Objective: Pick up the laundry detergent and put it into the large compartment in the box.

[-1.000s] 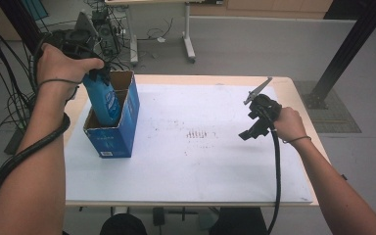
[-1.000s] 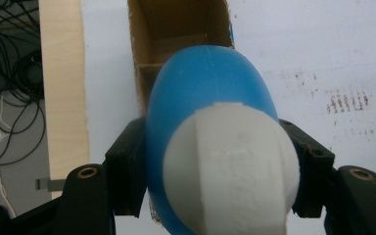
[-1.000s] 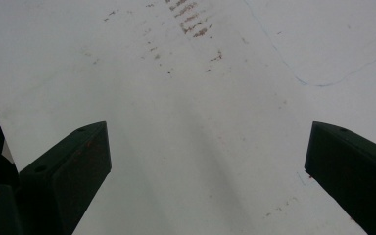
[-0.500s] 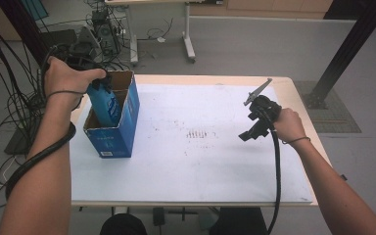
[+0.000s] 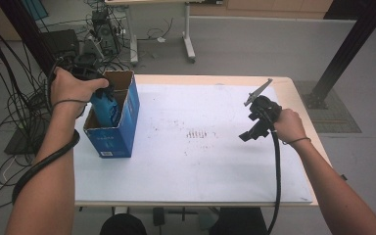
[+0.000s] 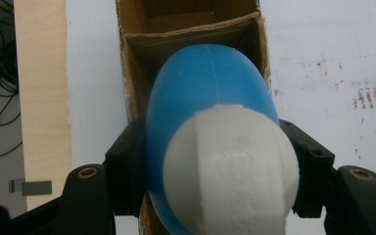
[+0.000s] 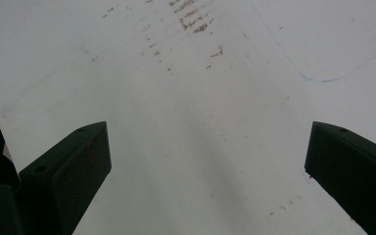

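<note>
While hanging over the open blue box (image 5: 122, 122), grips a blue bottle (image 6: 205, 93) with the left tongs (image 6: 218, 166). Squeezes it tight, with one black jaw pressed on each side, close to the white cap (image 6: 230, 166). Tips the bottle bottom first into the box, so part of it sits between the brown inside walls, at the end nearer the person. Wraps the left hand (image 5: 71, 88) around the tongs, right above the box. Finds the box standing upright on the white sheet near the left edge of the desk (image 5: 200, 161). Holds the right tongs (image 7: 208, 134) in the right hand (image 5: 286, 125) over the right side of the desk, well apart from the box. Spreads those jaws wide, with nothing between them and the bare, speckled sheet below.
</note>
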The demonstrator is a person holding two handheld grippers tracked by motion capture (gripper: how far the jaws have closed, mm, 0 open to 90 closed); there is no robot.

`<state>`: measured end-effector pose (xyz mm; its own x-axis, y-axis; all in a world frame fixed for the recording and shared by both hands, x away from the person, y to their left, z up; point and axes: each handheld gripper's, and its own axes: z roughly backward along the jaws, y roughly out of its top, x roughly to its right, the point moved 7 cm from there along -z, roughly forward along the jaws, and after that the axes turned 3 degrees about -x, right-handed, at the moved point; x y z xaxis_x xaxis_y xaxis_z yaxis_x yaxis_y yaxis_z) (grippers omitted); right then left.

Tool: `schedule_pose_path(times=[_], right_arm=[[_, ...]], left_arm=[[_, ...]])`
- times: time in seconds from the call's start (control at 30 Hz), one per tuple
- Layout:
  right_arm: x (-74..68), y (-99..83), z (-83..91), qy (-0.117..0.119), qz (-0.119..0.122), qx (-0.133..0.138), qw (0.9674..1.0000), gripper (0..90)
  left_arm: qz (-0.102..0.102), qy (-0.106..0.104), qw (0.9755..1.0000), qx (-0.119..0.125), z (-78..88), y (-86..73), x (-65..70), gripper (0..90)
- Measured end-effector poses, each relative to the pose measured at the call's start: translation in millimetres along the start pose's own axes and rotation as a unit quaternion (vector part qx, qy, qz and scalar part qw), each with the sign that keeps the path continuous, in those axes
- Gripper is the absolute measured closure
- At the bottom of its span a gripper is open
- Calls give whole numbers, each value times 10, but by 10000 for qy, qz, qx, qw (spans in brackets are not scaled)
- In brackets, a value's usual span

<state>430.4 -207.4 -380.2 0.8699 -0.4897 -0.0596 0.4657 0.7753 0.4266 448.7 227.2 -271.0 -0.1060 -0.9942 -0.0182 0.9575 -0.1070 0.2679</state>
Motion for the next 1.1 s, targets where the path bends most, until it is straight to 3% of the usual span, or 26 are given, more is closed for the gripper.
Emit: schedule_pose_path(times=[1.1], right_arm=[[-3,-15,14,-24,-4,-23,10000,31]], left_arm=[[-67,-10,9995,-305,-395,-142,22,378]])
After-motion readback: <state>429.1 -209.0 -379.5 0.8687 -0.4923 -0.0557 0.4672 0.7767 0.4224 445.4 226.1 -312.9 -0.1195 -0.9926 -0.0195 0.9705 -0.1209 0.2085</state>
